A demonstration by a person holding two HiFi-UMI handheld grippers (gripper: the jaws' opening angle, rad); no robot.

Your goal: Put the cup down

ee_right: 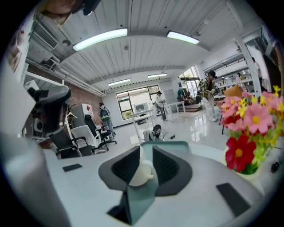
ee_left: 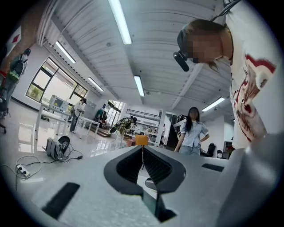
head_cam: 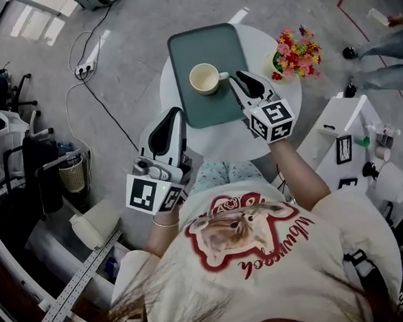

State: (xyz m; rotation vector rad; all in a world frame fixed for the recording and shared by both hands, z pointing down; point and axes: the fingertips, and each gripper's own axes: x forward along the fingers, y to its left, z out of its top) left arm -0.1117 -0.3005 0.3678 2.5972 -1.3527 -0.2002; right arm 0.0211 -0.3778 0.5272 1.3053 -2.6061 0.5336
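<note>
A cream cup (head_cam: 203, 79) stands upright on a green tray (head_cam: 204, 46) on the round white table (head_cam: 221, 143). My right gripper (head_cam: 234, 77) reaches in from the right, its jaws closed on the cup's handle. In the right gripper view the cup (ee_right: 141, 174) fills the narrow gap between the jaws of the right gripper (ee_right: 145, 155), with the tray (ee_right: 177, 146) behind it. My left gripper (head_cam: 178, 114) hovers at the table's near left edge, shut and holding nothing. In its own view, the left gripper (ee_left: 143, 154) shows its pads meeting in a thin line.
A vase of red, pink and yellow flowers (head_cam: 296, 52) stands on the table's right edge, close to the right gripper, and shows as flowers (ee_right: 248, 133) beside the jaws. A power strip with cables (head_cam: 85, 67) lies on the floor. A white cabinet (head_cam: 344, 130) stands right.
</note>
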